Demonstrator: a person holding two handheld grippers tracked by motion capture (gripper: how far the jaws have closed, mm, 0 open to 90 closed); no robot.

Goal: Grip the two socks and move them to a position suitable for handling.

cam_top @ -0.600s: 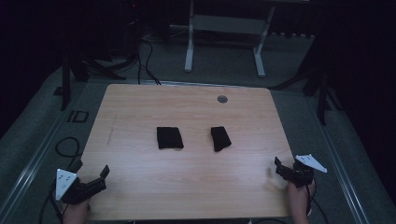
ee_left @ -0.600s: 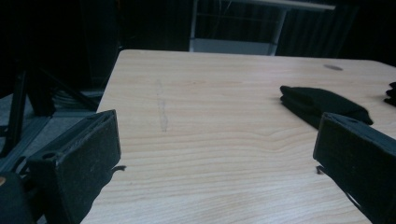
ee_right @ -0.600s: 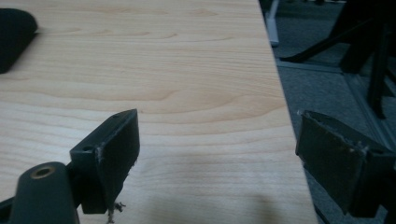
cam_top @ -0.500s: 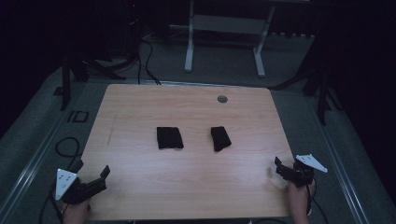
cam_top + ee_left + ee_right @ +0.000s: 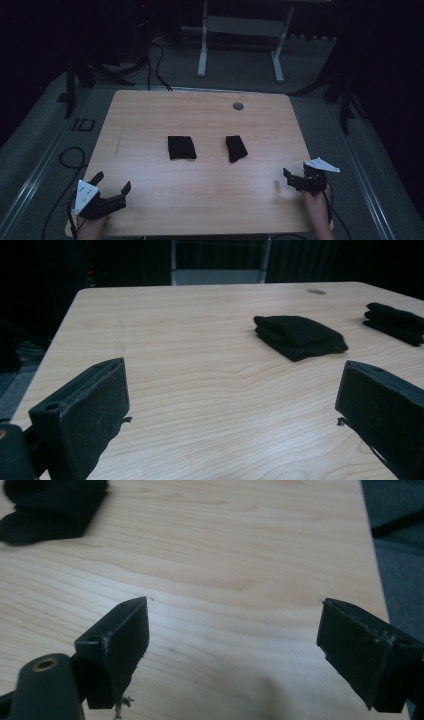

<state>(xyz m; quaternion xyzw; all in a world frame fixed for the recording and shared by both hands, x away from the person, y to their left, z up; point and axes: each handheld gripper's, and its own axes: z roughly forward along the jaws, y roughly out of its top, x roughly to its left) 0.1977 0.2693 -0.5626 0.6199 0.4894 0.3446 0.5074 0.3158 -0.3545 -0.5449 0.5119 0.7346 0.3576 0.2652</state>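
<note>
- My left gripper (image 5: 111, 191) rests at the near left corner of the table (image 5: 150, 115), jaws spread wide, nothing between them.
- My right gripper (image 5: 296, 181) waits at the near right edge, jaws also released.
- The two folded black cloths, left cloth (image 5: 181, 147) and right cloth (image 5: 236, 148), lie mid-table, apart, untouched.
- I judge the work not yet begun.

Place: a dark lab or recording studio
Signs: black stands (image 5: 75, 80) and cables (image 5: 157, 57) on grey carpet around the wooden table (image 5: 200, 125)
</note>
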